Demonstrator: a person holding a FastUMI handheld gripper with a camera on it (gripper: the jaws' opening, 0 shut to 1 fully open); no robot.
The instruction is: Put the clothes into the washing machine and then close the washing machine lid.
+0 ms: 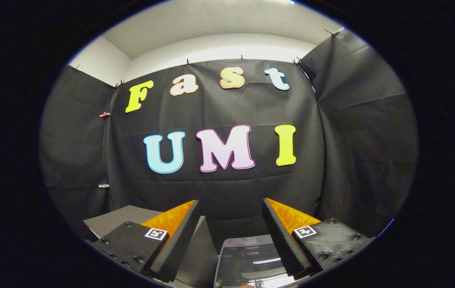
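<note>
While the gripper [230,208] is held up high and level, most of what you get is the black cloth wall [219,188] of the booth, wrapping round on both sides, with a strip of white ceiling [211,24] above it. Next biggest thing is a grey table top [119,220] poking out behind the left finger. Then down low between the fingers sits the washing machine [247,260], or at least its glossy grey top with a shiny see-through lid panel, so it's below and just ahead of the tips. Can't tell from here whether that lid is up or down, and the clothes I can't place. The fingers [179,236] themselves are spread wide apart with nothing between them, black ribbed pads facing each other, orange backing behind. Smallest bits: little clips [104,115] pinning the cloth along its seams.
</note>
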